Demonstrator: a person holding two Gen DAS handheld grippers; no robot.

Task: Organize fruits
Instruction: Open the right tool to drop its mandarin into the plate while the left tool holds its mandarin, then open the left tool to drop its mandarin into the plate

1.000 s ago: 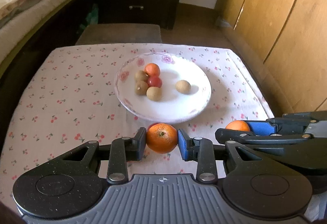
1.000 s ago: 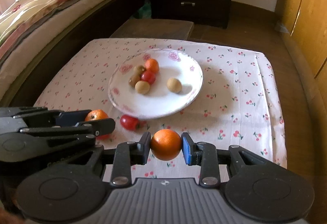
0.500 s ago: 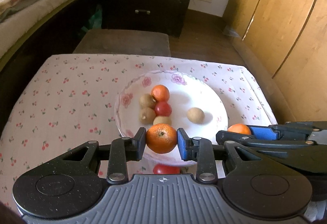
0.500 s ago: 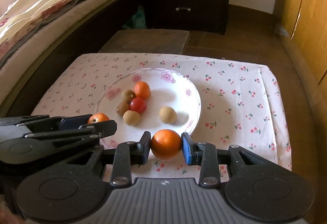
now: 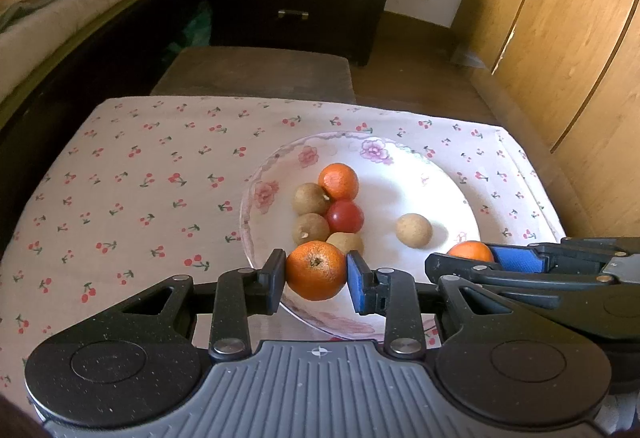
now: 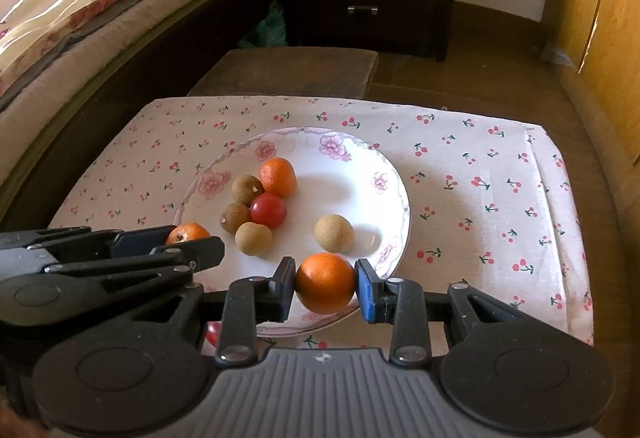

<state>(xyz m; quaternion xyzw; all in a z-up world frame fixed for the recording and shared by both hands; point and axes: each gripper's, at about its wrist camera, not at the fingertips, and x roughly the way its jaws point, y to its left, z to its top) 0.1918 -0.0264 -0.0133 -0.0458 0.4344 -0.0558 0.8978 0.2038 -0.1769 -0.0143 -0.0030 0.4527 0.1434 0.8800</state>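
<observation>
Both grippers (image 5: 316,272) (image 6: 325,288) have carried oranges (image 5: 316,270) (image 6: 325,288) over the plate (image 5: 448,198); no writing legible.

- The plate (image 5: 452,194) sits on the cloth-covered surface (image 5: 120,198).
- A cluster of fruits (image 5: 328,210) lies in the plate's left half.
- A lone fruit (image 5: 413,230) lies right of the cluster.

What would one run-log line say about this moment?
left gripper: shut on left orange | right gripper: shut on right orange | both over plate near edge | plate: six fruits
</observation>
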